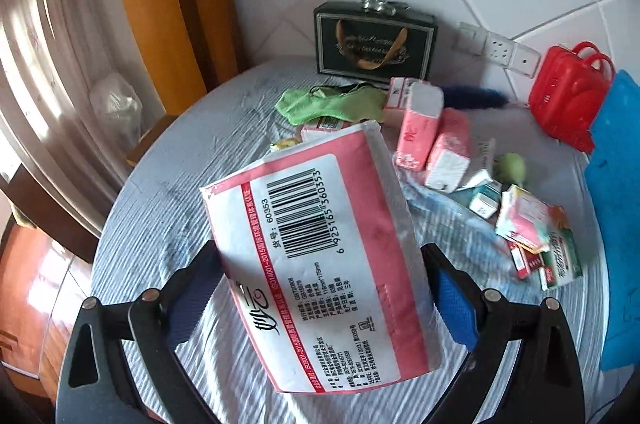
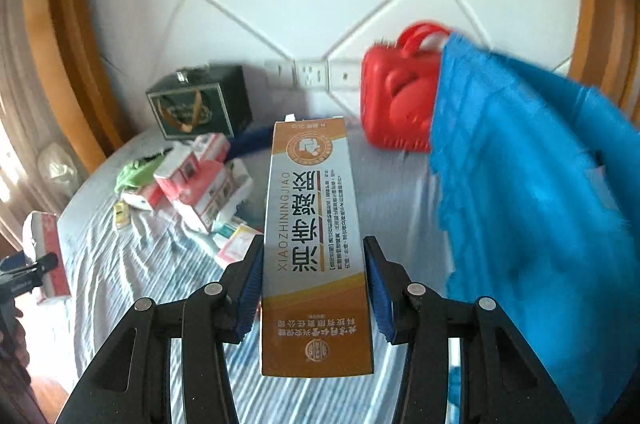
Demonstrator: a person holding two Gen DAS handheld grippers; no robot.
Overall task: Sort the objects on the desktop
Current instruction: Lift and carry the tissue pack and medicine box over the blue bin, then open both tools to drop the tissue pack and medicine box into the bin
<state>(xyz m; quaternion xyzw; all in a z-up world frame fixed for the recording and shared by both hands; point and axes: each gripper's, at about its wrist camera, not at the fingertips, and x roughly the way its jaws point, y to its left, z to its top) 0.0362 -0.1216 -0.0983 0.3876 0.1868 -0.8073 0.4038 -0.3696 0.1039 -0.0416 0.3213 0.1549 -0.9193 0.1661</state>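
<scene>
I am gripping a pink tissue pack (image 1: 320,248) in my left tool (image 1: 324,288), an orange box (image 2: 314,248) in my right tool (image 2: 314,288), red case (image 2: 396,104) at one o'clock.

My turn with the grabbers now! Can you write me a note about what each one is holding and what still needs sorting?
Left gripper: shut on a pink tissue pack, lifted off the table.
Right gripper: shut on a long orange box, also in the air.
Still loose on the striped tablecloth: more tissue packs, small boxes, a green cloth.
Left to do: put both held things down, then sort that pile.
</scene>
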